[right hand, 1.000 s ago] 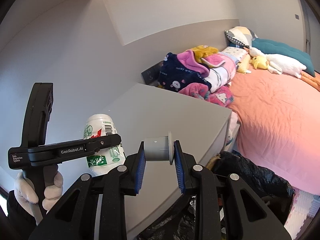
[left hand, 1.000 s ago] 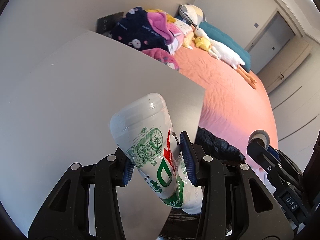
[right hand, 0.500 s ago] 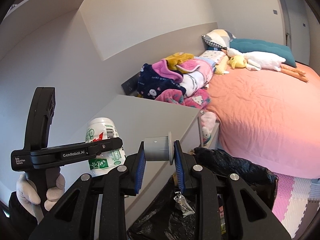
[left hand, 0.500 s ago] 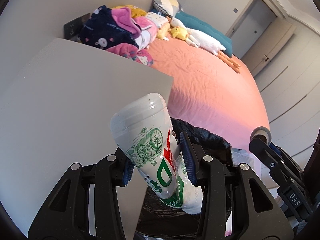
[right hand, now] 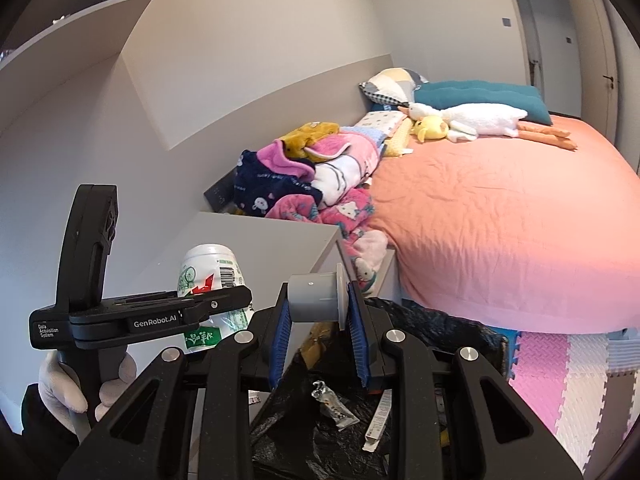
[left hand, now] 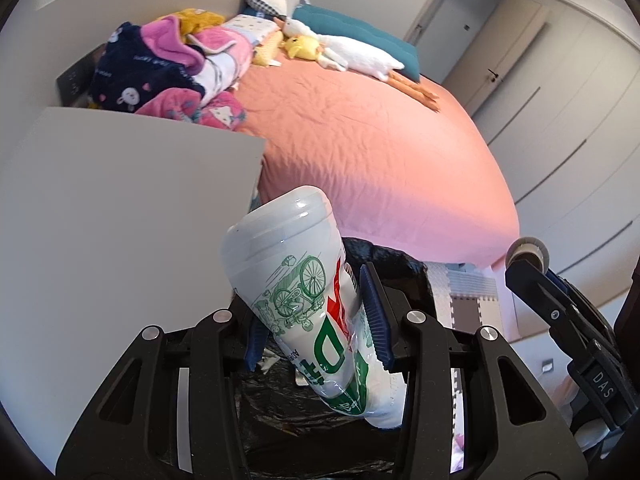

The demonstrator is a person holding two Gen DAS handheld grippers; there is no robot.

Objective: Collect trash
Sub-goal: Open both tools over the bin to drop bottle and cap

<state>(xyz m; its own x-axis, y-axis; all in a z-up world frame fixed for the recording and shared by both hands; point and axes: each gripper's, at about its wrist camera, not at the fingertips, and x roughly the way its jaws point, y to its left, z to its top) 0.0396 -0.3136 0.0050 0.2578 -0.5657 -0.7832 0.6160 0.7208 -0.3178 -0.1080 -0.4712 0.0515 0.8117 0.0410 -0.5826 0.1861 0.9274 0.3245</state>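
Between left jaws — bottle (left hand: pixel 316 312), tilted

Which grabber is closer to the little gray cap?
The right gripper. It is shut on the gray cap, squeezing it between its blue pads. The left gripper is off to its left, shut on the bottle.
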